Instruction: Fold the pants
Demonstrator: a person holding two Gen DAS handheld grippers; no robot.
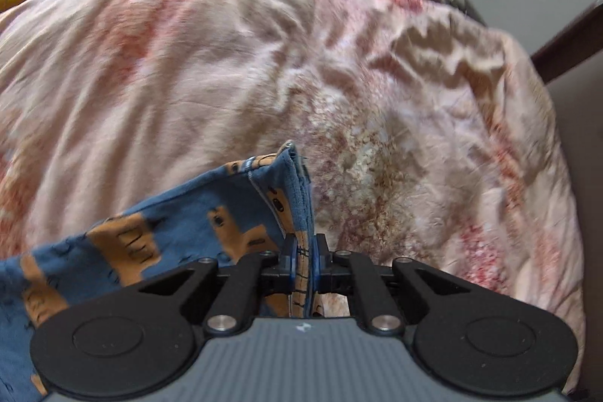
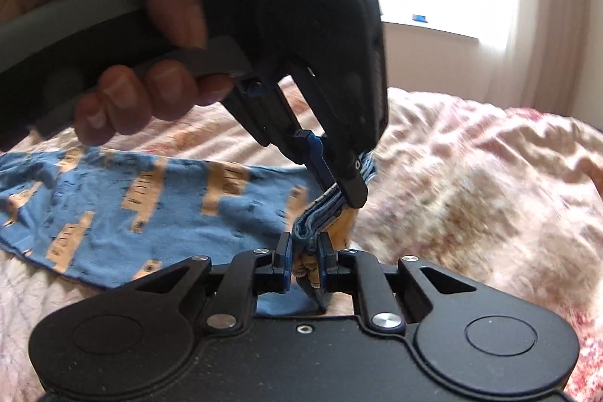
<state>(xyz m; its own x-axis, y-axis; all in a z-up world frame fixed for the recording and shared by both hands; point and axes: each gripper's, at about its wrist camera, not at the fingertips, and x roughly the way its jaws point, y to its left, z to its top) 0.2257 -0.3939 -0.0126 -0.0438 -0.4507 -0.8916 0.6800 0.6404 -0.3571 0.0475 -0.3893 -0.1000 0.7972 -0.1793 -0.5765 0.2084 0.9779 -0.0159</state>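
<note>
Both your hand-held grippers are clamped on the blue pants (image 2: 158,213): left hand-held gripper (image 1: 303,260) and right hand-held gripper (image 2: 306,257) pinch the bunched hem, the rest trailing toward 9 o'clock across the bed (image 1: 188,63).

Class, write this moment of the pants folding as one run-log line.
step: gather pants edge | left tongs: shut on pants | right tongs: shut on pants | surface: bedspread | fold: not yet done

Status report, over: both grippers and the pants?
Left gripper shut on pants edge. Right gripper shut on same bunched edge, close beside. Rest of pants lying on bedspread. Nothing in the way.
</note>
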